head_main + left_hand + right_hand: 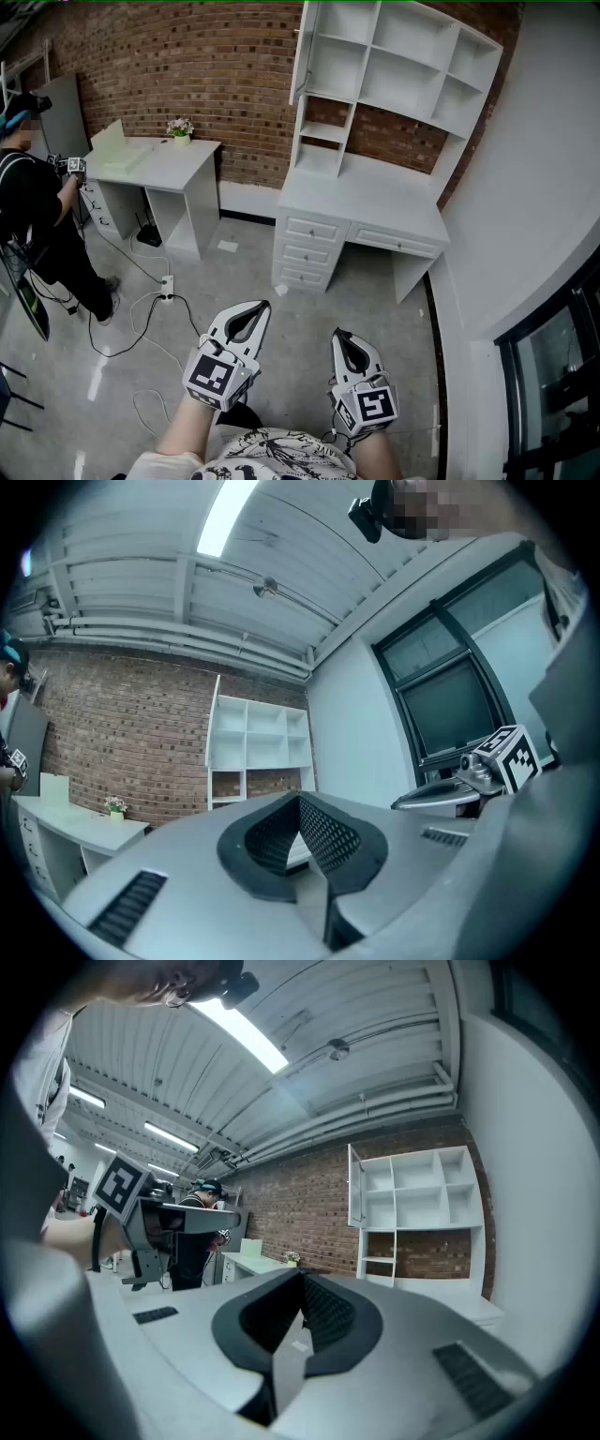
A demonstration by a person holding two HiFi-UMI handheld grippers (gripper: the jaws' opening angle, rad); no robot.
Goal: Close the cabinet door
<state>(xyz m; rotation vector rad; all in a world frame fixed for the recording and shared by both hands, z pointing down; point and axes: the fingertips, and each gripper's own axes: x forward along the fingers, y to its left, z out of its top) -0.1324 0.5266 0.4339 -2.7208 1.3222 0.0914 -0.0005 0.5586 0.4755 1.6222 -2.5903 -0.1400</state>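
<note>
Hand-held grippers are seen low in the head view: the left hand-held gripper (261, 307) and the right hand-held gripper (338, 334) are held side by side, apart from each other. Each is clenched on nothing (in either gripper view the ribbed pads are met at the tips). The cabinet door (301, 52) is found at the upper left corner of the white shelf unit (403, 70), which is set on a white worktop (366, 202) against the brick wall (187, 56). The door is stood upright, its long axis vertical, and is swung open, turned out into the room and seen nearly edge-on. It is placed well apart from both grippers, ahead of and above them, across the grey floor (300, 309).
</note>
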